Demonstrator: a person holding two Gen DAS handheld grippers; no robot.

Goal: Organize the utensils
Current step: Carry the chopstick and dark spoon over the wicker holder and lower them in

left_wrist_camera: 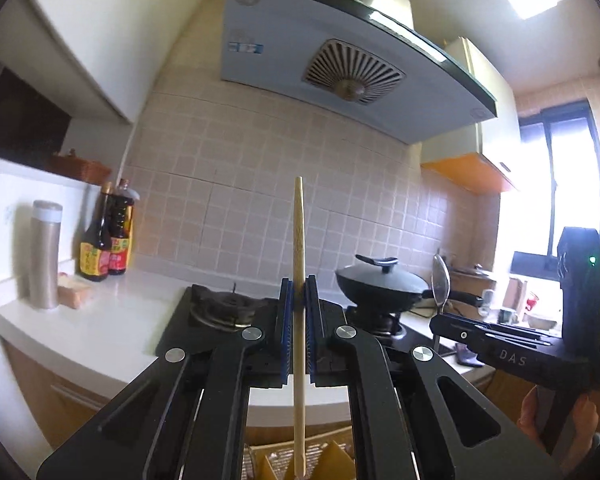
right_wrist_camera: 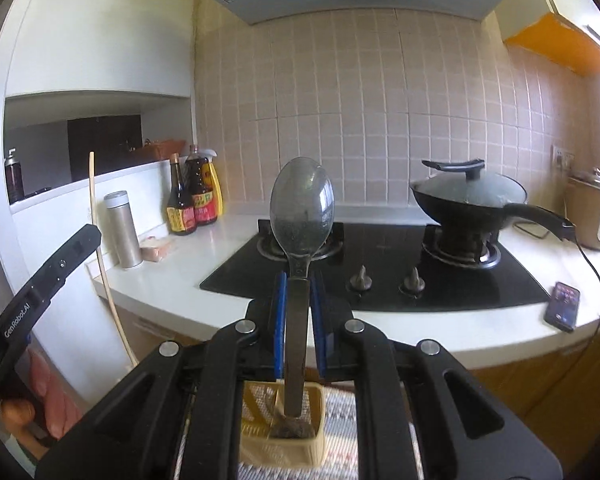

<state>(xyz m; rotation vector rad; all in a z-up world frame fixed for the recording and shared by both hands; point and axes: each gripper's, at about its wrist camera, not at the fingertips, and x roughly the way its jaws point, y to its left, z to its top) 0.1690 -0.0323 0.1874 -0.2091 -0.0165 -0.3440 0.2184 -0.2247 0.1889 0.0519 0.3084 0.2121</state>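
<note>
The left tongs [left_wrist_camera: 299, 300] are clamped on an upright wooden chopstick [left_wrist_camera: 299, 240]. The right tongs [right_wrist_camera: 298, 304] pinch a metal spoon [right_wrist_camera: 302, 208] by its handle, bowl upward, above a yellow basket [right_wrist_camera: 284, 440], the counter [right_wrist_camera: 220, 240] beyond.

Chopstick [left_wrist_camera: 299, 320] lower end cut off; bottle labels [right_wrist_camera: 188, 216] unreadable.
</note>
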